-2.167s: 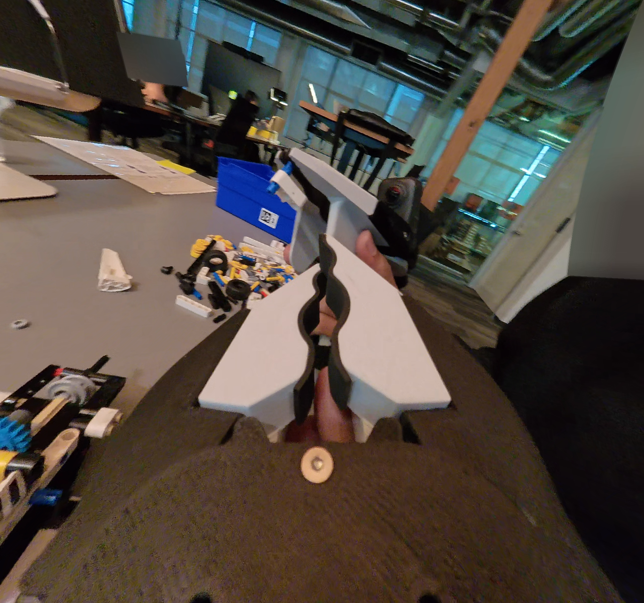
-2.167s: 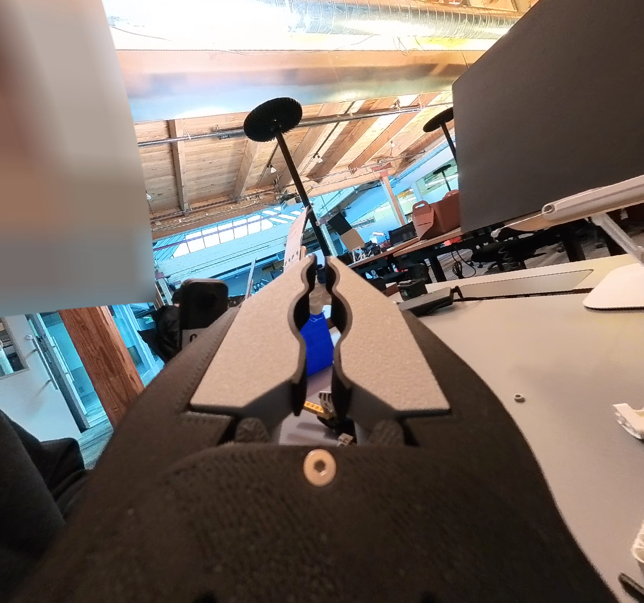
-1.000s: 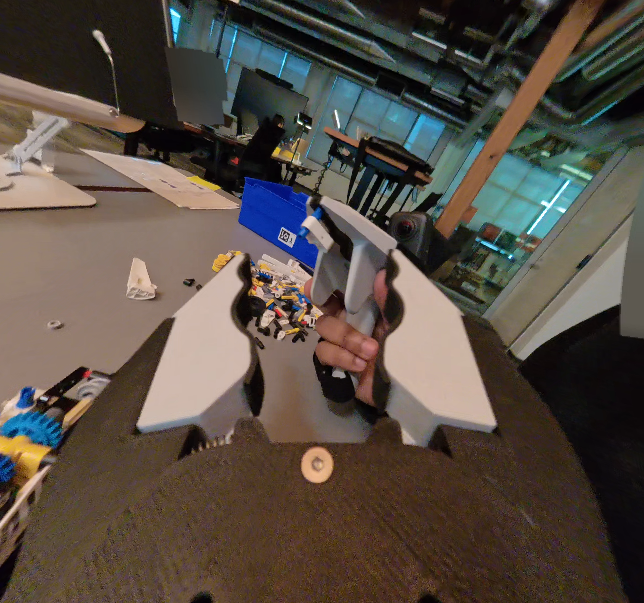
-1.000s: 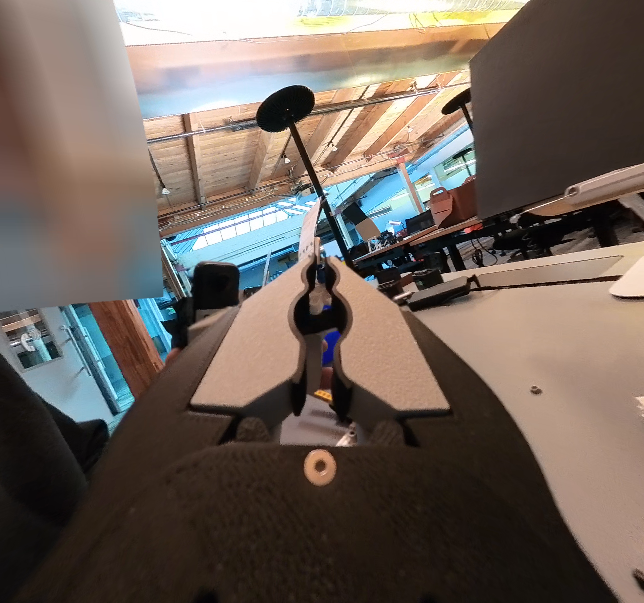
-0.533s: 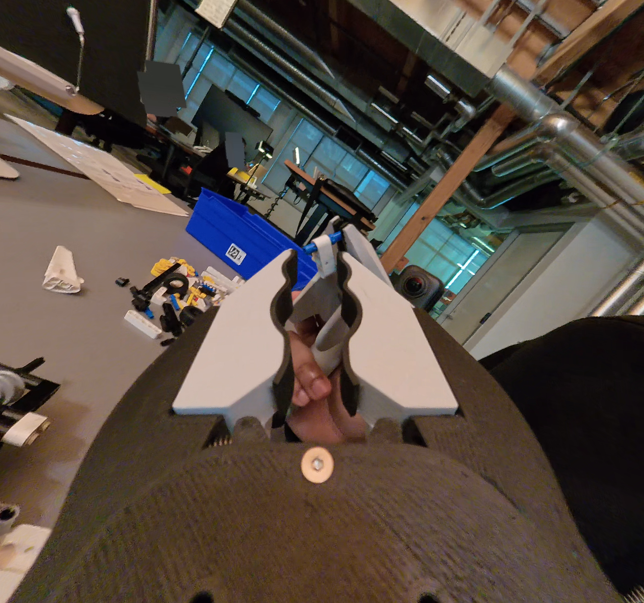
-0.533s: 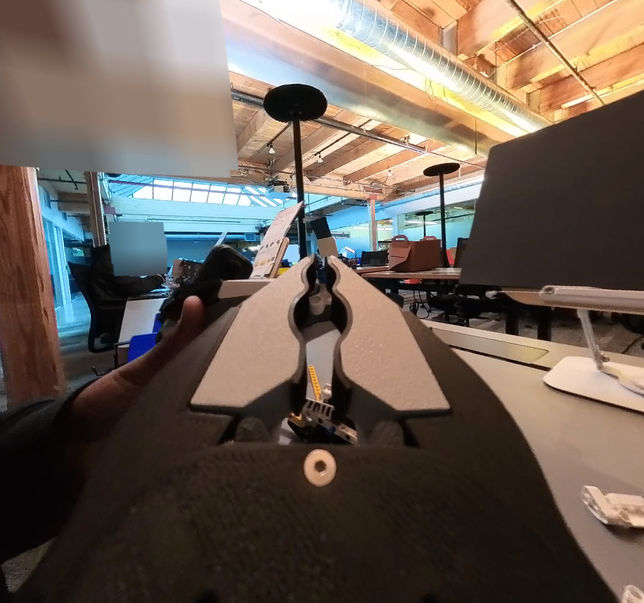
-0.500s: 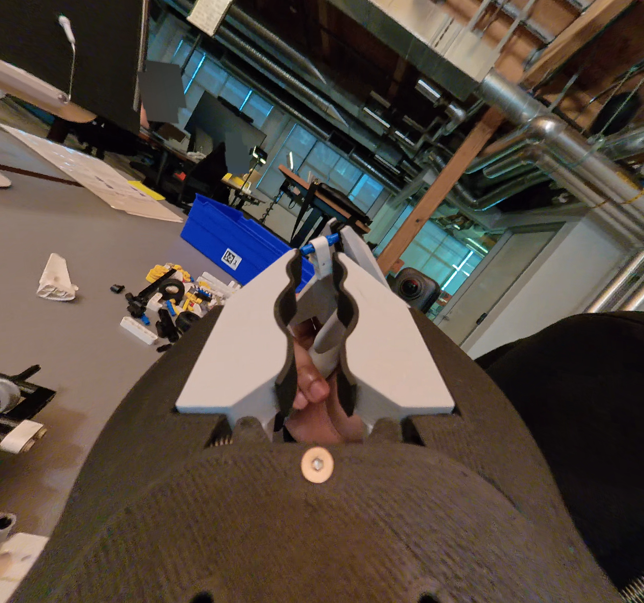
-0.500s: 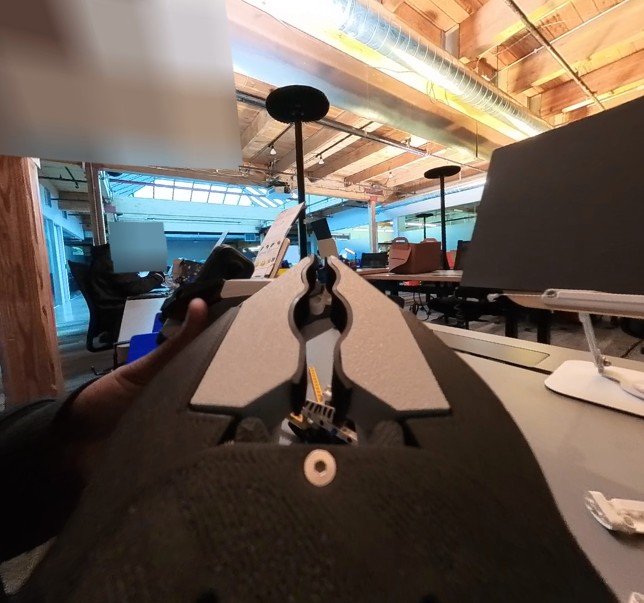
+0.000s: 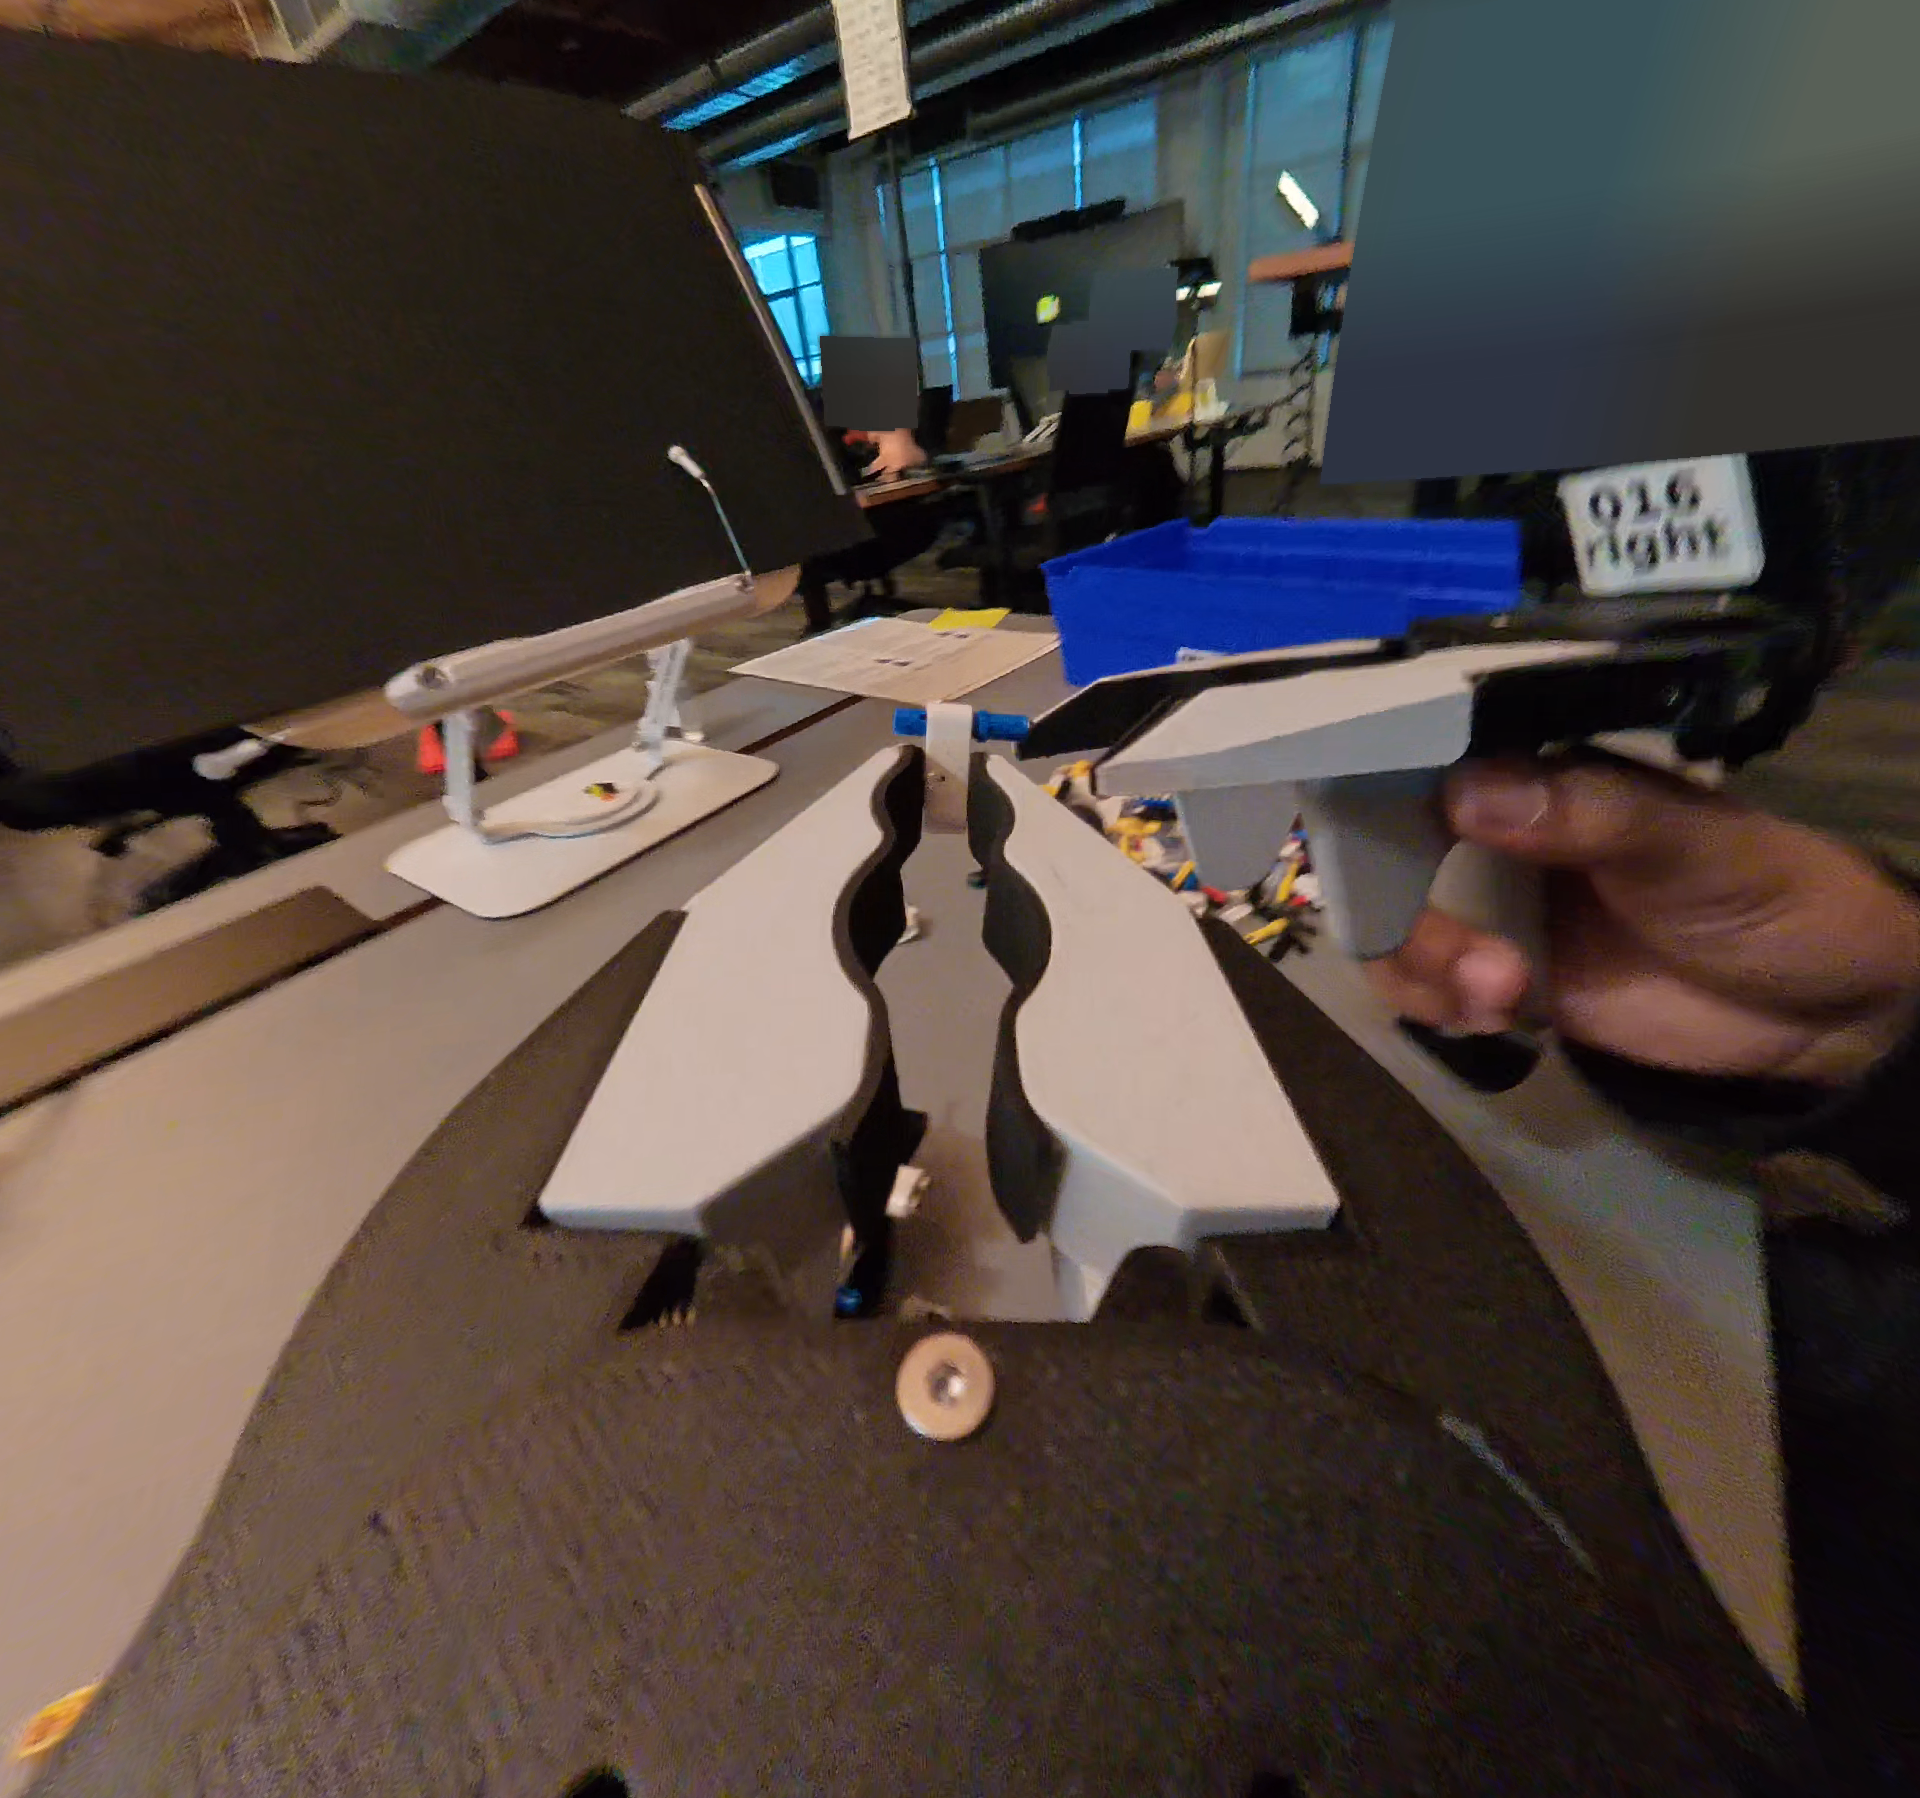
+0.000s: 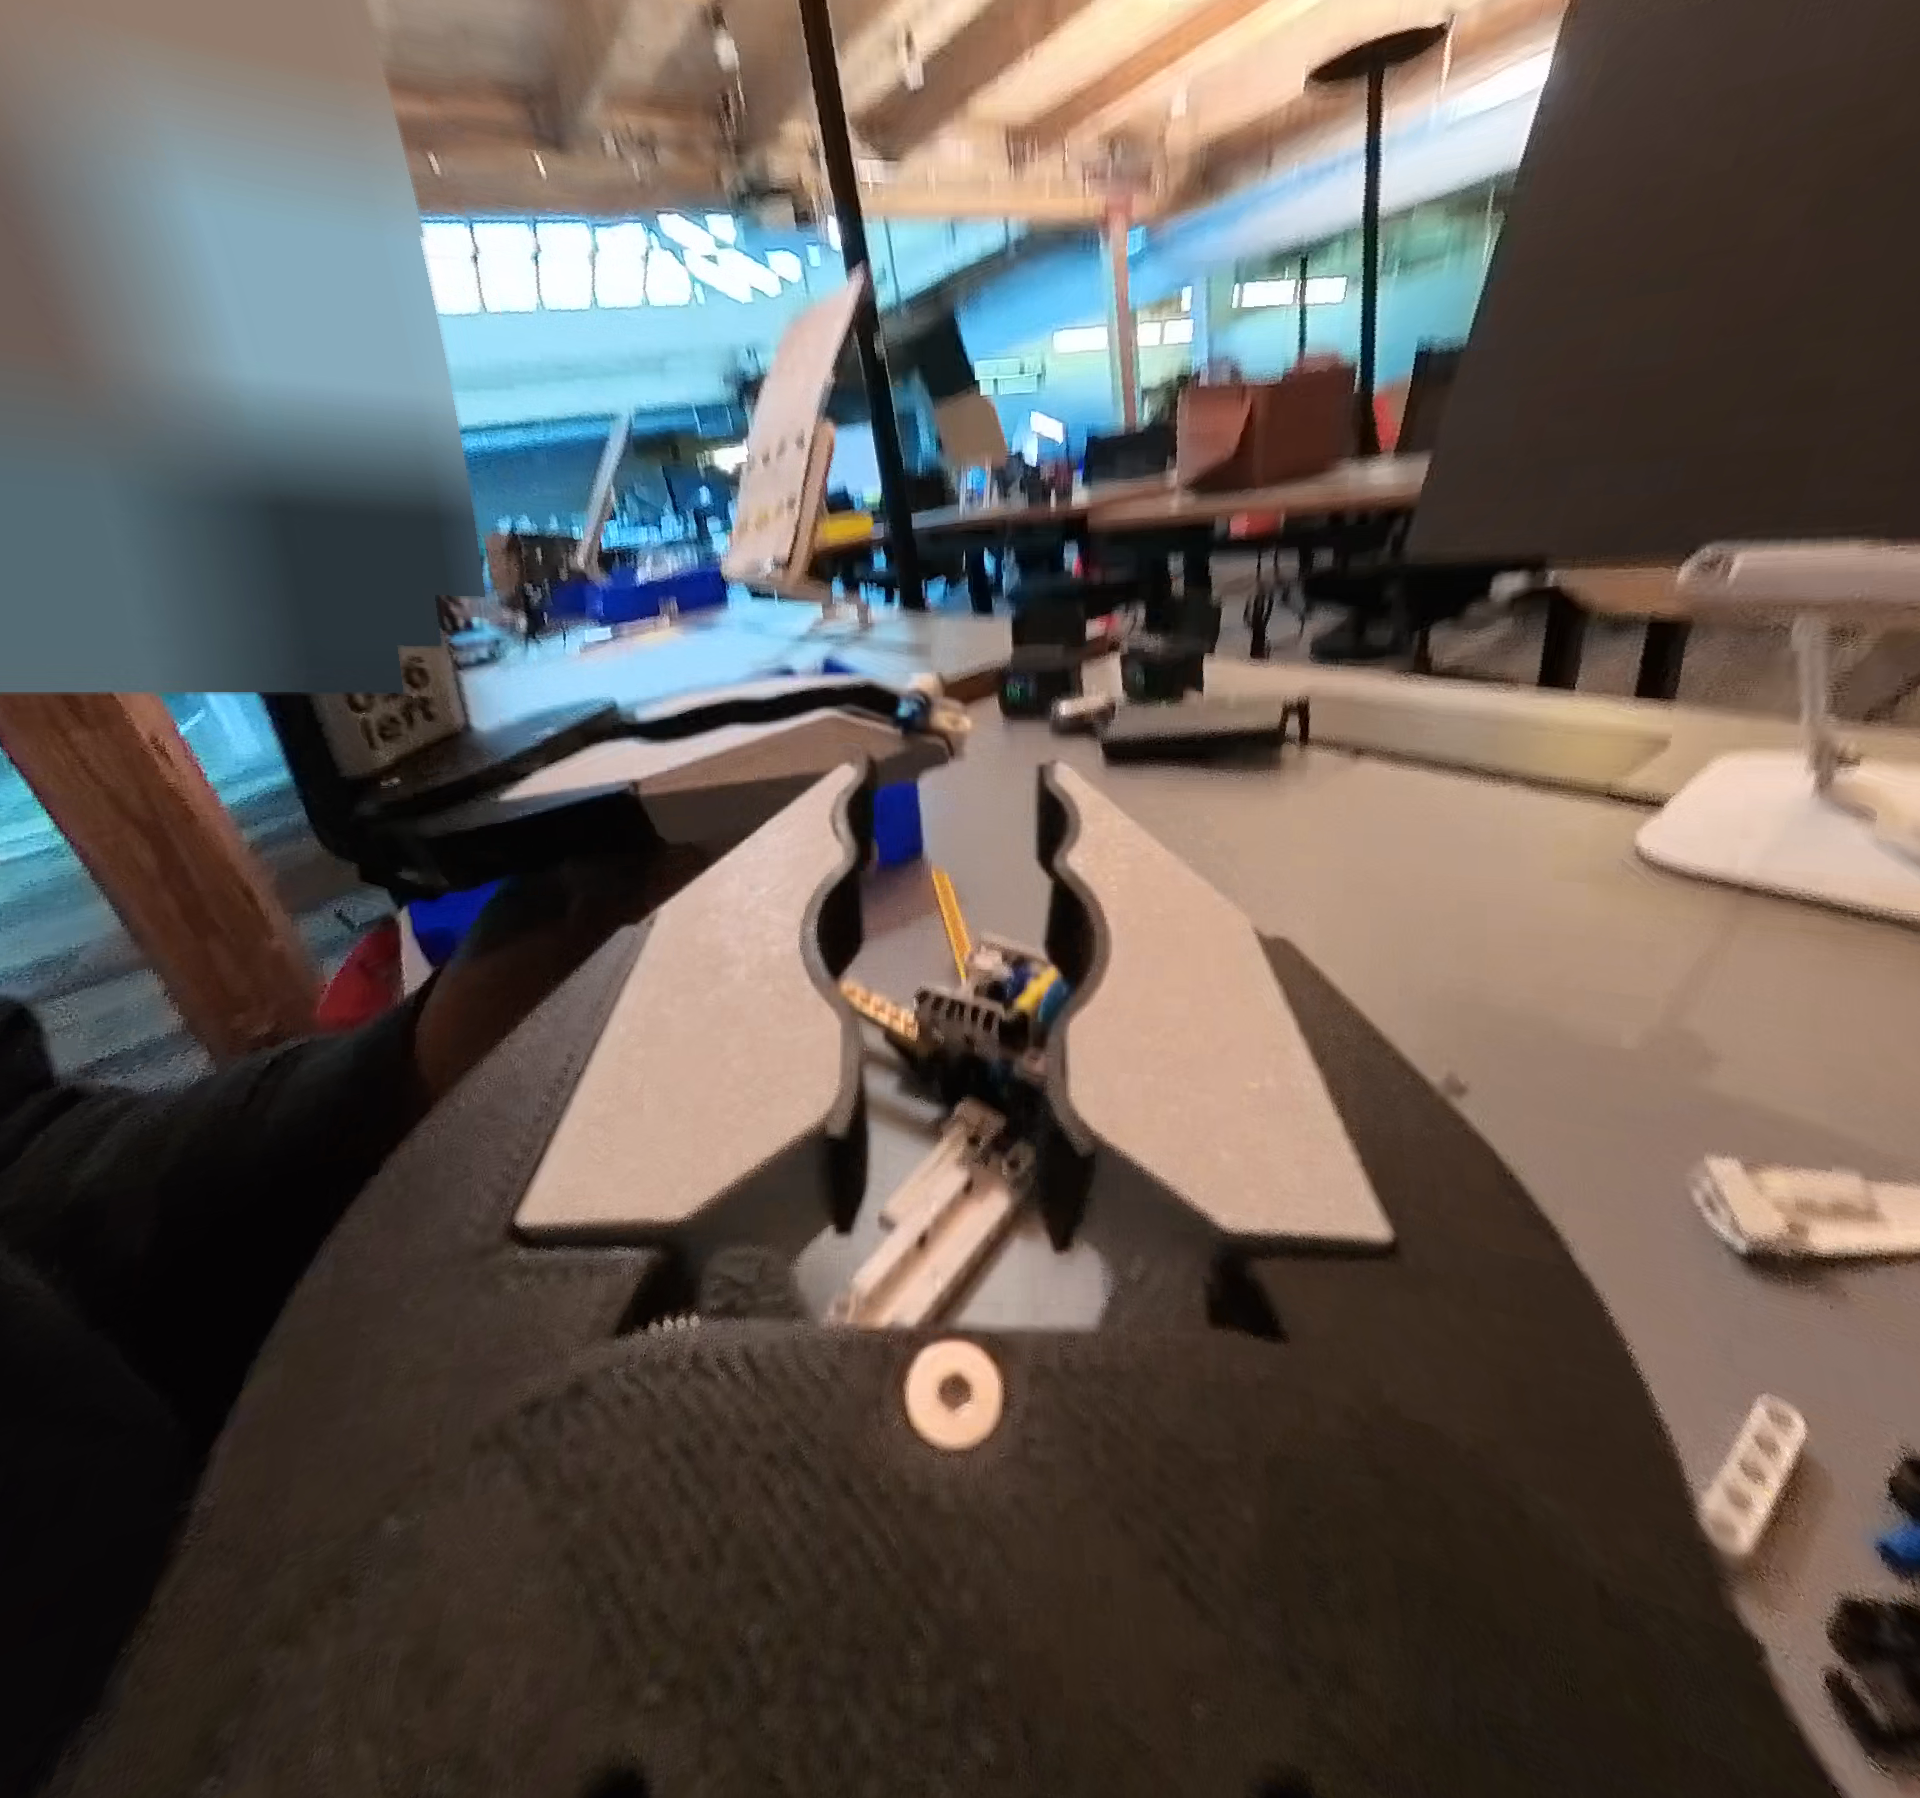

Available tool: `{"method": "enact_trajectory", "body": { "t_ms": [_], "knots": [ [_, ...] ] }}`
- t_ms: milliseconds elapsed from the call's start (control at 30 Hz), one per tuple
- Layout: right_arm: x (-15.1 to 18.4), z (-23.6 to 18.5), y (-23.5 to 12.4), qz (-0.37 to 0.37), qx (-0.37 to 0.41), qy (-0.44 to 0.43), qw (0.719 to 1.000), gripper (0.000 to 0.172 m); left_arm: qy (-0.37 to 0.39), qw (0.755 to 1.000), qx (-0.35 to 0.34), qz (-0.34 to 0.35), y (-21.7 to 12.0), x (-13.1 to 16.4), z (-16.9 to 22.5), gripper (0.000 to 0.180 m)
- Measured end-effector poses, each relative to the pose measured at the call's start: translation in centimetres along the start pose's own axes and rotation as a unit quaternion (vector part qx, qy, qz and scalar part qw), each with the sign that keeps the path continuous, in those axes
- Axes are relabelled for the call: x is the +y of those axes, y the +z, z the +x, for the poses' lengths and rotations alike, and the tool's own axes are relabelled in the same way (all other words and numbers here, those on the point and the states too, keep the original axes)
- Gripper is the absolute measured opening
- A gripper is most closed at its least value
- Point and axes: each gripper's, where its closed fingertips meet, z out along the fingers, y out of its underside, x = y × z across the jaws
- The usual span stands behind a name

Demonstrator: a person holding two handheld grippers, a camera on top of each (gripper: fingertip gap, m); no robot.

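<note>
The left gripper (image 9: pixel 945 761) pinched one small white piece (image 9: pixel 948 761) with one blue pin (image 9: pixel 961 723) through it. The right gripper (image 10: pixel 951 782) stood spread, holding nothing, above the table (image 10: pixel 1455 917). One blue bin (image 9: pixel 1247 585) sat far right, beside one toy pile (image 9: pixel 1226 865).

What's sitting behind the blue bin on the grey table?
Behind the blue plastic bin stand dark desks and a black chair. The bin's wall hides its inside, so its contents cannot be seen.

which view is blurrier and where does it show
Right wrist view: heavy motion smear on ceiling beams and far desks; its own claw stays crisp. Left wrist view: sharper, with blur only on the hand at right; dim, warm lighting.
</note>
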Motion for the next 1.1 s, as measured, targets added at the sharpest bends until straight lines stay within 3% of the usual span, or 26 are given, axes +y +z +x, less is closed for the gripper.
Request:
{"method": "enact_trajectory", "body": {
  "t_ms": [100, 200, 467, 733, 767, 833, 900, 1000, 1100],
  "knots": [
    [0.7, -0.2, -0.1, -0.044, -0.021, 0.039, 0.998, 0.041, 0.07, 0.997, -0.021, -0.019, 0.1, 0.5, 0.0, 0.006],
    [0.6, -0.2, -0.2, -0.042, -0.025, 0.052, 0.997, 0.033, 0.094, 0.995, -0.025, -0.012, 0.2, 0.4, 0.7, 0.006],
    [0.3, -0.7, -0.3, -0.016, -0.038, 0.053, 0.998, 0.004, 0.076, 0.997, -0.016, -0.005, 0.6, 0.7, 1.9, 0.005],
    [0.7, -0.4, 0.3, -0.032, 0.015, 0.032, 0.999, 0.002, -0.002, 1.0, 0.016, -0.017, 0.5, 1.2, 1.1, 0.007],
    [0.8, -0.4, 0.4, -0.035, 0.024, 0.022, 0.999, 0.002, 0.005, 1.0, -0.001, -0.017, 0.4, 1.2, 0.5, 0.007],
    [0.9, -0.9, 0.3, -0.034, 0.012, 0.03, 0.999, 0.002, 0.029, 0.987, -0.156, 0.02, -1.9, -0.2, -6.2, 0.006],
    [1.5, -0.2, -0.7, -0.028, 0.03, 0.056, 0.998, 0.002, -0.044, 0.994, -0.104, 0.009, -3.6, -1.2, -8.5, 0.007],
    [2.2, 2.1, -1.7, -0.031, 0.047, 0.078, 0.995, 0.002, -0.053, 0.994, -0.089, 0.041, -4.2, -2.5, -7.7, 0.006],
    [4.3, 4.5, -1.9, -0.105, 0.06, 0.085, 0.989, 0.002, -0.097, 0.993, -0.054, 0.041, -3.2, -1.4, -6.9, 0.006]
  ]
}}
